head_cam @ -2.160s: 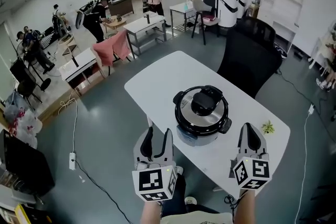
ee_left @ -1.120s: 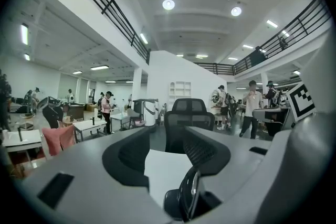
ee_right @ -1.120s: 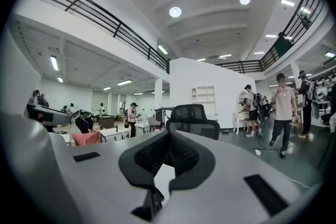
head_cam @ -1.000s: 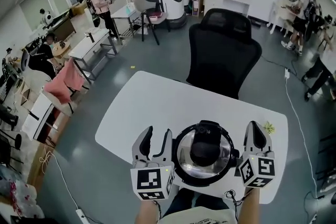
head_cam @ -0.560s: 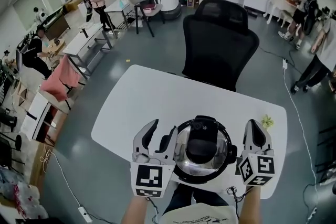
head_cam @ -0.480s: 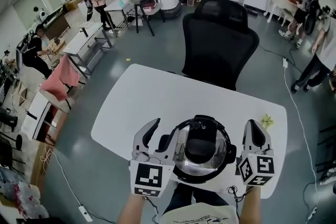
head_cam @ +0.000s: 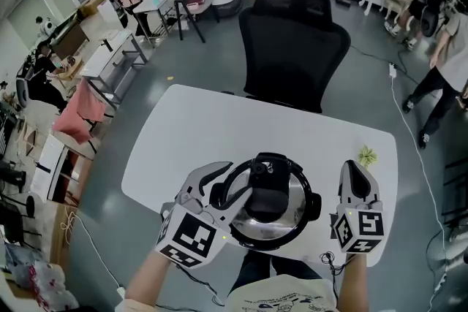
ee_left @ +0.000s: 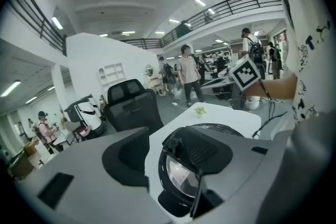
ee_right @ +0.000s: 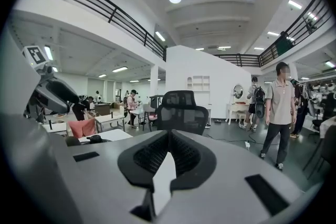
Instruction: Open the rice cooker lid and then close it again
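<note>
White table (head_cam: 219,120), closed rice cooker (head_cam: 284,210), left tool (head_cam: 232,177) opening around its left edge, right tool (head_cam: 354,173) clenched empty, chair (head_cam: 292,40) behind

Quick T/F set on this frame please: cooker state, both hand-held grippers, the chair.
1. The rice cooker is closed. True.
2. The right hand-held gripper grips the cooker's side handle. False: it is shut on nothing, off to the cooker's right.
3. The left hand-held gripper is shut. False: its jaws are apart and opening, with the cooker's top showing between them and no pad pressing on it.
4. A black office chair stands at the far side of the table. True.
</note>
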{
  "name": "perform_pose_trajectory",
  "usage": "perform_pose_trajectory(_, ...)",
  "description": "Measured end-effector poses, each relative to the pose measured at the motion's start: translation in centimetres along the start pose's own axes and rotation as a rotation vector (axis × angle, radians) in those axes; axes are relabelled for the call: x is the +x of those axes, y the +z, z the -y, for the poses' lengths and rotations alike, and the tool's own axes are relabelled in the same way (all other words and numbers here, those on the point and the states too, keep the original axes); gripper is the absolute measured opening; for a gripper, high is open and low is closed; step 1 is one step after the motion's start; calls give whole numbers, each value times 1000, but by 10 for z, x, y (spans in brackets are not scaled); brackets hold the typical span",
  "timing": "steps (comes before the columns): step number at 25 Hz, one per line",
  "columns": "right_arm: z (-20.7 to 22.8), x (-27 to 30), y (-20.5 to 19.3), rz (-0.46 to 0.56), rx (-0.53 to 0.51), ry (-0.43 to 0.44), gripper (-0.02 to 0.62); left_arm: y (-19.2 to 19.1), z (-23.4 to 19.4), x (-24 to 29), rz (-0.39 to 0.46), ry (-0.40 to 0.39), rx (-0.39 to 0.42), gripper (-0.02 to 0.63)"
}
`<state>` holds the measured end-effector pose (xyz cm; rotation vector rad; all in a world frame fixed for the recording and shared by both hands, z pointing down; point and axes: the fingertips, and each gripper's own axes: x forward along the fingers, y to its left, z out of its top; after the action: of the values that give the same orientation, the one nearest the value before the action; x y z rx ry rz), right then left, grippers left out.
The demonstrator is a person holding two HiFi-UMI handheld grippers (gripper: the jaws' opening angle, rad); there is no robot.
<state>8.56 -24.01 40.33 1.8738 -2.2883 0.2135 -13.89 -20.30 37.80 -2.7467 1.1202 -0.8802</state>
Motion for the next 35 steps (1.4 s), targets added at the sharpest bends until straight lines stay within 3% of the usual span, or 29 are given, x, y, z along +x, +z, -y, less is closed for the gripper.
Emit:
perform_pose_trajectory(7,15,-6,-6,-20,-8,-13,29,-6,47,17,-156,-277,188,261)
perform_pose_trajectory(14,20,-7,-11,-37,-5,-12,32,-26,80,32,-321,-473,375,297)
perform_pose_trajectory(23,22,-9,-24,-65,-1,-13,35,-50,95,51,-464,-593,515,311)
perform_pose_trajectory(35,34,-6,-38,-89,9,-29,35,-63,102,69,-553,-676,489,291)
